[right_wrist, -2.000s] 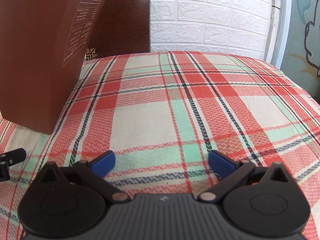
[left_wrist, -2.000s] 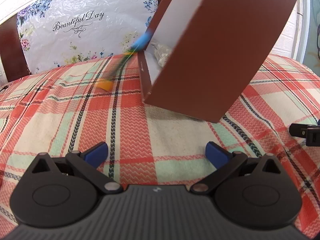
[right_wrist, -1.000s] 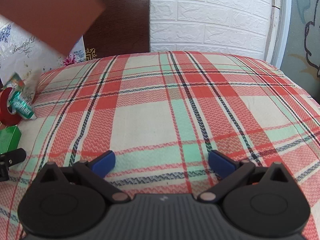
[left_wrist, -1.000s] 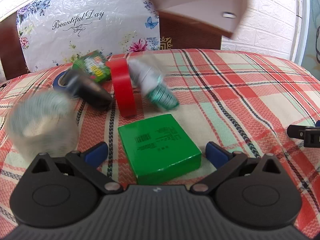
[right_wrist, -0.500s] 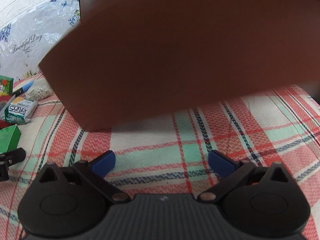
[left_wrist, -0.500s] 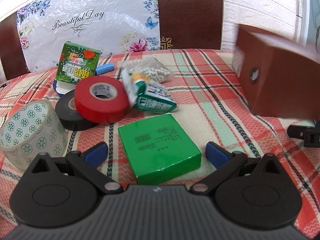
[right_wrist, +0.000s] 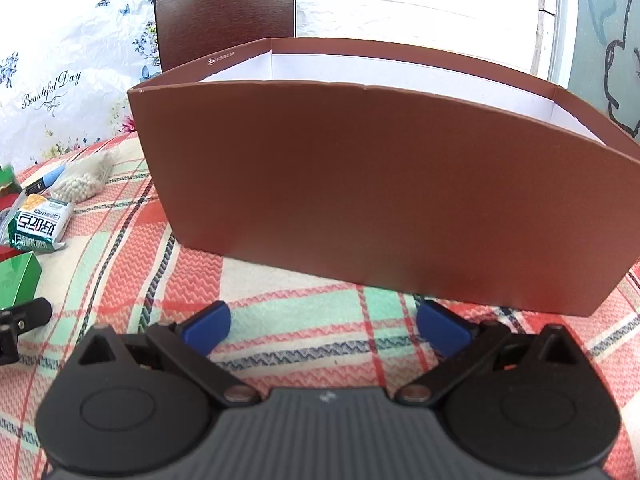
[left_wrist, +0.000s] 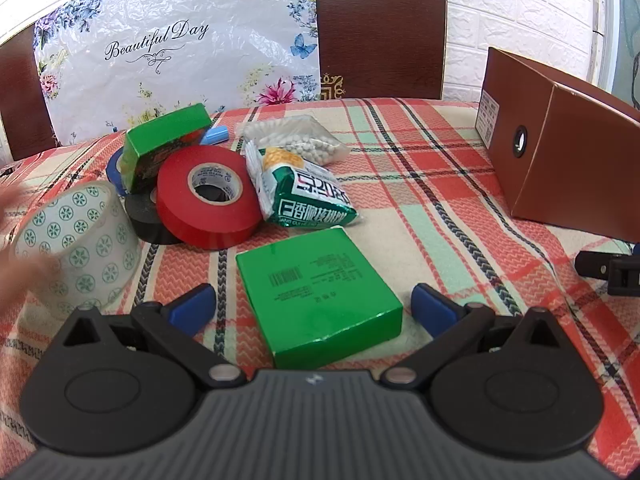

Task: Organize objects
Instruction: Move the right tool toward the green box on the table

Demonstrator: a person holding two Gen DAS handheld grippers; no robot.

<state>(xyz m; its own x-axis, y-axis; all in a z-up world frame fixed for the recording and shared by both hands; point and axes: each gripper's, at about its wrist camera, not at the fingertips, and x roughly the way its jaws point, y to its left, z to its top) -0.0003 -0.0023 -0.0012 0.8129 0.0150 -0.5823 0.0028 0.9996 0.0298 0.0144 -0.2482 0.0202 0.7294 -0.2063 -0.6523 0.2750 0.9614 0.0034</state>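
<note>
My left gripper [left_wrist: 313, 307] is open and low over the plaid cloth, and a flat green box [left_wrist: 316, 280] lies between its blue fingertips. Beyond it sits a heap: a red tape roll [left_wrist: 208, 196] leaning on a black roll [left_wrist: 142, 220], a patterned clear tape roll [left_wrist: 80, 240], a green snack packet [left_wrist: 308, 196], a bag of white beads [left_wrist: 296, 140], a tipped green carton [left_wrist: 164, 148] and a blue-capped marker [left_wrist: 216, 135]. My right gripper [right_wrist: 324, 324] is open and empty, close to the wall of an open-topped brown box [right_wrist: 380, 184].
The brown box [left_wrist: 568, 168] stands right of the heap. A blurred hand [left_wrist: 16, 264] is at the left edge by the clear tape. Two dark chair backs [left_wrist: 380, 28] and a flowered plastic bag [left_wrist: 168, 52] line the table's far side.
The brown box was tipped, spilling the objects onto the cloth, then swung right and set down upright before my right gripper. The small green carton toppled. Neither gripper moved.
</note>
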